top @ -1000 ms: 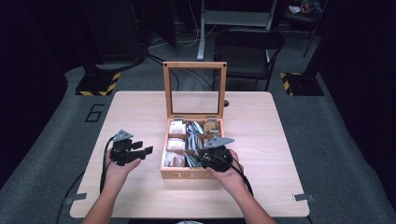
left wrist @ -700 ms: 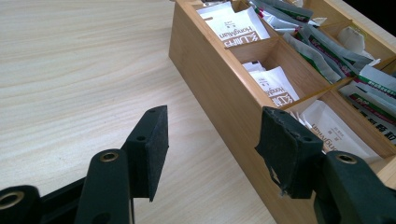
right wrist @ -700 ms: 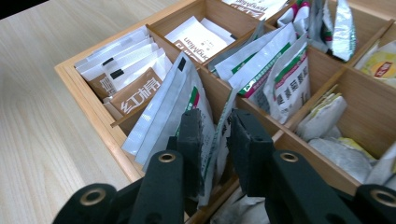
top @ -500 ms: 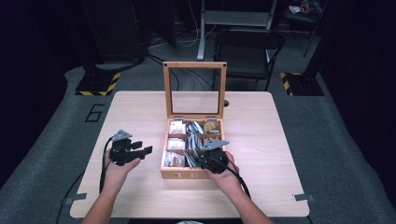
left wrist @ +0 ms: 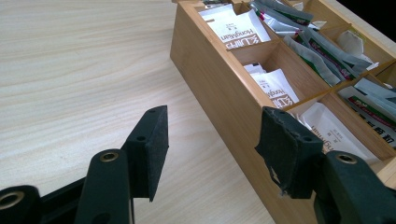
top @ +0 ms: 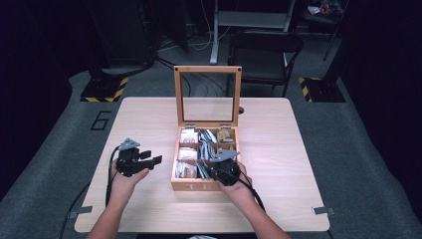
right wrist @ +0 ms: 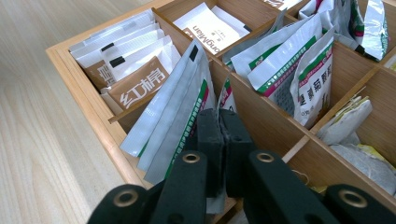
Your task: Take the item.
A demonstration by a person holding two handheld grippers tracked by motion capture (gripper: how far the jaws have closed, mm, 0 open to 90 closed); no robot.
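Observation:
A wooden tea box (top: 196, 186) stands open at mid-table, its glass lid (top: 207, 69) upright, its compartments holding sachets. My right gripper (top: 206, 167) reaches into the front middle compartment. In the right gripper view its jaws (right wrist: 223, 122) have just been closing and now press together on the thin edge of a silver, green-printed sachet (right wrist: 227, 95) that pokes up between the pads. More silver sachets (right wrist: 173, 112) lean to the left of them. My left gripper (top: 152, 160) hovers left of the box, jaws (left wrist: 212, 135) open with nothing between them, beside the box's side wall (left wrist: 219, 88).
Brown and white sachets (right wrist: 140, 88) fill the corner compartment nearest the right gripper. White sachets (left wrist: 273, 86) lie in the compartments along the left wall. Bare tabletop (top: 278, 149) spreads on both sides of the box. A chair (top: 263, 55) stands behind the table.
My right gripper has shifted a little toward the front of the box and sunk among the sachets. The left hand has stayed where it was.

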